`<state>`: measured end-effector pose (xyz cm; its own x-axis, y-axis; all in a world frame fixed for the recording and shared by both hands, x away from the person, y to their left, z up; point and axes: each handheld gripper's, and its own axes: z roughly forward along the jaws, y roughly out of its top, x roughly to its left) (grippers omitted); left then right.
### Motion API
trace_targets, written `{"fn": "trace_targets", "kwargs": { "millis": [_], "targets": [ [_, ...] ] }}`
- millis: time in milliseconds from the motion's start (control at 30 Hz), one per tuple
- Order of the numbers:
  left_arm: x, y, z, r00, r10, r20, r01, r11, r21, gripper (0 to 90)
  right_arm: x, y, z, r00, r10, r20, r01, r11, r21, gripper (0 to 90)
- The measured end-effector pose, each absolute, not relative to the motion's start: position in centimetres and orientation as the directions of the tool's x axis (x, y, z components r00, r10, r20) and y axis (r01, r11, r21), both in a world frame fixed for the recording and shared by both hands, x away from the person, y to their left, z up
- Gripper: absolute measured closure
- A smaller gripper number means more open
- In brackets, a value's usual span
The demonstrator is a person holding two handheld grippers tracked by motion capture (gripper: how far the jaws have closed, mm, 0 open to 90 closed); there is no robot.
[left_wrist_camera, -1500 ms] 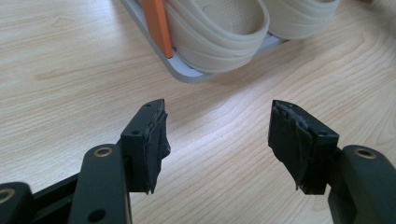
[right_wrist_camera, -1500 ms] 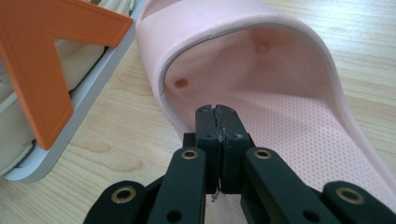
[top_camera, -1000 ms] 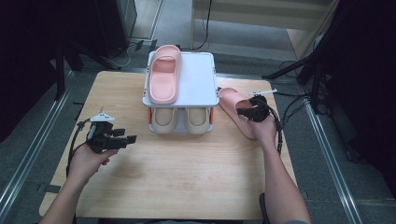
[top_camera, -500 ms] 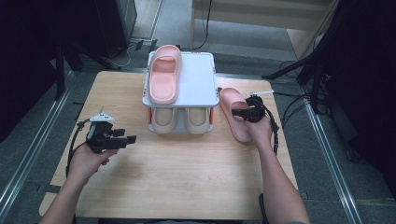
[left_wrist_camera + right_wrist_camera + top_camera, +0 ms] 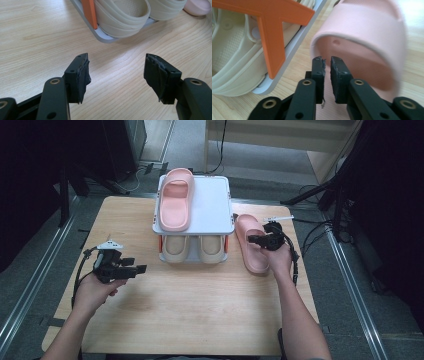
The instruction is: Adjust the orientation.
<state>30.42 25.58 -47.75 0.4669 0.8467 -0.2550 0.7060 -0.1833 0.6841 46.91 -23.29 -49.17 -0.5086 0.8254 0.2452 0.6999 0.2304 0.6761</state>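
A grey two-shelf rack (image 5: 212,205) stands at the back middle of the wooden table (image 5: 190,310). One pink slipper (image 5: 175,205) lies on its top shelf. Two beige slippers (image 5: 176,247) sit on the lower shelf. A second pink slipper (image 5: 254,252) lies on the table just right of the rack. My right gripper (image 5: 250,240) is over it, its jaws pinched on the left rim of that pink slipper (image 5: 367,47) behind the strap. My left gripper (image 5: 142,268) hovers open over bare wood left of the rack, holding nothing.
An orange bracket (image 5: 274,37) holds the rack's shelves at the corner near my right gripper (image 5: 326,60). Bare wood lies ahead of my left gripper (image 5: 117,58), then the beige slippers (image 5: 120,15). Cables trail off the table's right side (image 5: 310,235).
My right gripper and the pink slipper on the table have shifted left toward the rack, and the slipper has turned straighter alongside it. The left gripper has stayed put.
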Motion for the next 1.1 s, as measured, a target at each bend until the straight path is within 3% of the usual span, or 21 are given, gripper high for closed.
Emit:
{"fn": "trace_targets", "kwargs": {
  "millis": [367,500,1100],
  "targets": [
    [31.6,25.3,-48.0,0.473,0.841,-0.262,0.704,-0.183,0.686,37.2,45.4,-26.6,-47.8,-0.453,0.866,0.213,0.668,0.172,0.724,68.3],
    [31.9,25.1,-48.1,0.477,0.841,-0.257,0.711,-0.197,0.675,37.2,45.3,-27.9,-48.3,-0.411,0.891,0.192,0.667,0.15,0.73,56.5],
    [30.2,26.4,-48.4,0.436,0.864,-0.252,0.723,-0.17,0.669,37.1,48.5,-27.5,-51.3,-0.356,0.906,0.227,0.732,0.12,0.67,56.0]
  ]
}}
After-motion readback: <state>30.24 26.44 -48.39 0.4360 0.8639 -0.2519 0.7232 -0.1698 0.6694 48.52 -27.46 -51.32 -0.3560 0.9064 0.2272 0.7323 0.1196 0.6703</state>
